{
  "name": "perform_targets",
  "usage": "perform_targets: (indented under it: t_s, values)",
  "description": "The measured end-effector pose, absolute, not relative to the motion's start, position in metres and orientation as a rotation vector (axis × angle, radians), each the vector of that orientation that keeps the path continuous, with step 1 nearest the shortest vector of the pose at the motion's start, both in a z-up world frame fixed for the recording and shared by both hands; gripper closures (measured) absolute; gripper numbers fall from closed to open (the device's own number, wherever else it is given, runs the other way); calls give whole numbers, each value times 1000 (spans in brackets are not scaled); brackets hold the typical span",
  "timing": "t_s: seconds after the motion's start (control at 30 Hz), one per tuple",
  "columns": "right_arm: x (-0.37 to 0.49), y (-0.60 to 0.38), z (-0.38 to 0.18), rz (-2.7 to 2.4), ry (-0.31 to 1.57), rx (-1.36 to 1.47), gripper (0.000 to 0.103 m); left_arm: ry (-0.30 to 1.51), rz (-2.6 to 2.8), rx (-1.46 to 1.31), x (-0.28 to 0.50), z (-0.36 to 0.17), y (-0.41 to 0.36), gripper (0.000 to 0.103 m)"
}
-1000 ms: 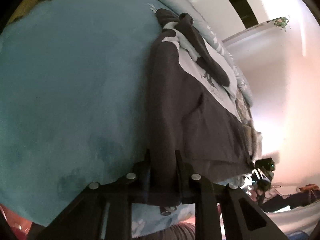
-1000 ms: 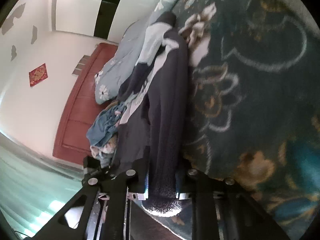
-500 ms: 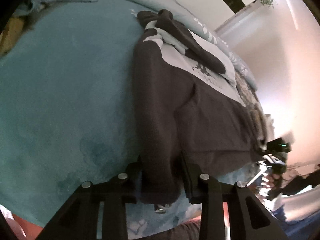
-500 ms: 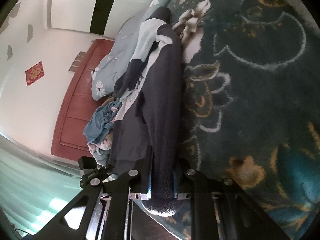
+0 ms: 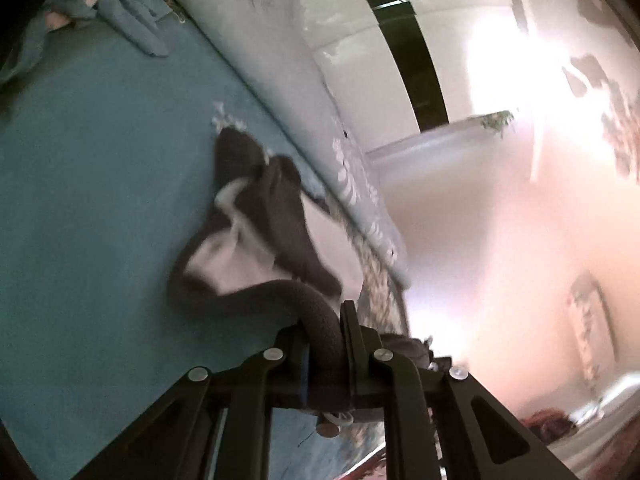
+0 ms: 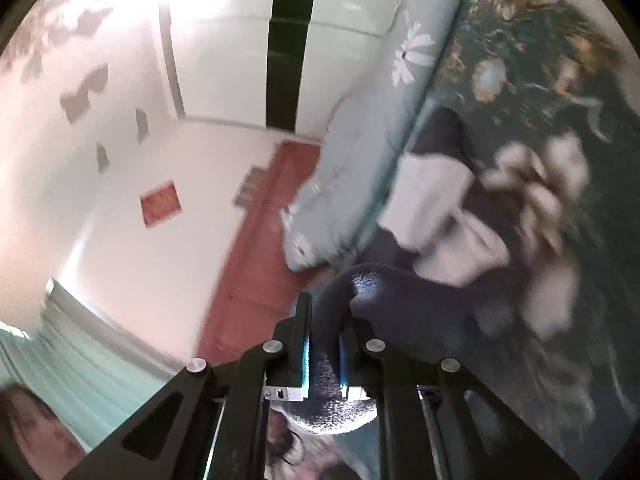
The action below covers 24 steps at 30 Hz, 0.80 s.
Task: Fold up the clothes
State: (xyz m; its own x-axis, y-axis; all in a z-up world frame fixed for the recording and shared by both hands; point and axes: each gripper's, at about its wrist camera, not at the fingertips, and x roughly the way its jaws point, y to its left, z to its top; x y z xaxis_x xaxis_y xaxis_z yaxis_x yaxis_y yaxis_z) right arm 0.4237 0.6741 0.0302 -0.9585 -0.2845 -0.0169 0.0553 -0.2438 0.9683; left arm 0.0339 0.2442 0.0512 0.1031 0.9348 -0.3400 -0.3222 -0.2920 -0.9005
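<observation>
A dark grey and white sweatshirt (image 5: pixel 256 240) lies bunched on the teal bed cover (image 5: pixel 88 216). My left gripper (image 5: pixel 326 344) is shut on its dark hem, which arches up from the bed into the jaws. In the right wrist view the same sweatshirt (image 6: pixel 444 216) shows blurred over the flowered blanket (image 6: pixel 560 80). My right gripper (image 6: pixel 324 344) is shut on the other end of the dark hem, lifted off the bed.
A pale blue flowered quilt (image 5: pixel 348 160) runs along the far side of the bed. Blue clothes (image 5: pixel 132 28) lie heaped at the bed's far corner. A red-brown headboard (image 6: pixel 256 264) and white wall stand beyond.
Both grippers have lifted the sweatshirt's hem and carried it toward the collar end. The garment, flat before, is now bunched and doubled over, and both views are motion-blurred.
</observation>
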Motion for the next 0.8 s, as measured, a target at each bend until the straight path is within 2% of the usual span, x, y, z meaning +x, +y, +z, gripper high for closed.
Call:
perform_targets:
  t_s: [0.13, 0.27, 0.53, 0.73, 0.8]
  values:
    - [380, 707, 49, -2325, -1815, 254, 92, -763, 1449, -1318, -26, 58, 283, 89]
    - [331, 750, 58, -2368, -1876, 304, 92, -826, 1460, -1402, -79, 39, 327, 89]
    - [248, 808, 14, -2421, -2061, 576, 92, -867, 1480, -1545, -144, -21, 383, 89]
    - [228, 817, -22, -2415, -2125, 746, 91, -888, 1423, -1619, -156, -56, 386, 85]
    - [230, 818, -16, -2427, -2095, 740, 91, -934, 1372, -1622, -157, -62, 381, 84]
